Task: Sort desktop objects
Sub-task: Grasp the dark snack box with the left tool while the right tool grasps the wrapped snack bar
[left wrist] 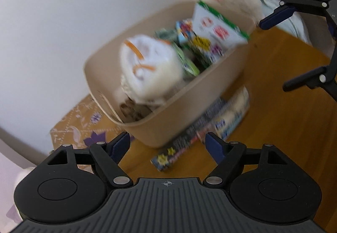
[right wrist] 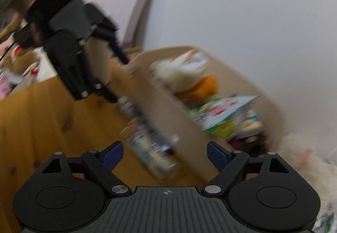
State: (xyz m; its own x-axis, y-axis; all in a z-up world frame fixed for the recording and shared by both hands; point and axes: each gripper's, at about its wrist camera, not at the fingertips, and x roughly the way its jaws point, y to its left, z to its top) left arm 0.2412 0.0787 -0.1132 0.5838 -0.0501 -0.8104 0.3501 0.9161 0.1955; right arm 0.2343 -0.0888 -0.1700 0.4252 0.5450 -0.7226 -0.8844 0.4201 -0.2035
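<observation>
1. Desktop objects mostly sit in the tan bin [left wrist: 189,94] on the wooden desk [left wrist: 273,127]: a white plush with orange stripes [left wrist: 147,68], a green-edged white box [left wrist: 219,26] leaning on the far wall, and small colourful packs [left wrist: 189,43] wedged between them, packed upright to fit.
2. Two packets remain outside, flat on the desk just beside the bin's near wall: a dark printed packet [left wrist: 181,148] and a pale blue-labelled packet [left wrist: 231,115]. Likely next to sort.
3. Left gripper [left wrist: 167,142] stands wide open and holds nothing, hovering over the dark packet's end.
4. Right gripper [right wrist: 165,154] is also wide open and empty, angled down over the pale packet [right wrist: 151,148] by the bin wall [right wrist: 168,106].
5. Heavy blur: packet labels unreadable; contact looks absent, not certain.
</observation>
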